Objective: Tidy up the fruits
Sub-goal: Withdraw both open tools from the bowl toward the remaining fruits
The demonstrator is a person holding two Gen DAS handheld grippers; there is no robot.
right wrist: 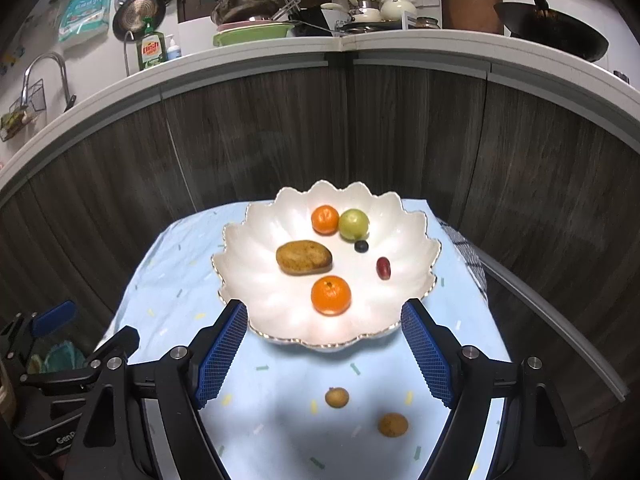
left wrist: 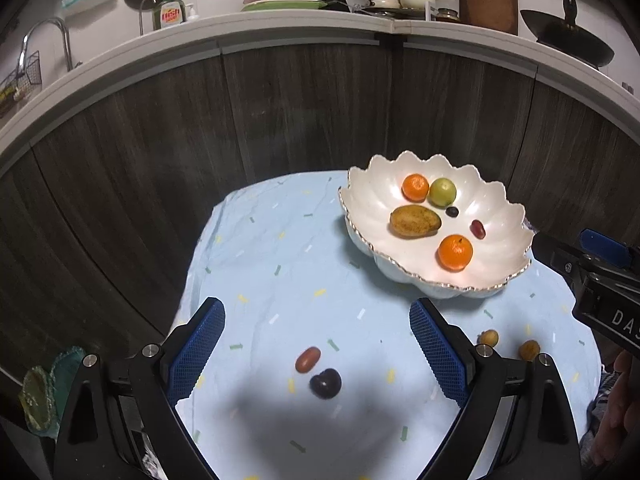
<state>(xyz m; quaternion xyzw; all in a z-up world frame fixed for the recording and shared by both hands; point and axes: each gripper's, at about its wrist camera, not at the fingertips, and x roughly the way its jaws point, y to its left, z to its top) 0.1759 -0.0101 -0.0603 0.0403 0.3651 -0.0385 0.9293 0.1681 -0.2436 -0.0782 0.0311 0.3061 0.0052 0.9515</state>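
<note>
Inside scalloped bowl [right wrist: 248, 280], mango [right wrist: 304, 257] lying long axis nine to three. On table [left wrist: 280, 280], red grape [left wrist: 307, 359] tilted toward one o'clock. Left claw [left wrist: 316, 344], right claw [right wrist: 323, 354] spread wide, holding nothing.

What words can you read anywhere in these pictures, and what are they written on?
"Dish": red label on the green soap bottle on the counter; the smaller print under it is too blurred.
"DAS": white letters, cut off by the picture edge, on the right tool's black body.
"Gen": white letters, cut off, on the left tool's black body.
Teal packet on the wall: has printing, too blurred to read.
</note>
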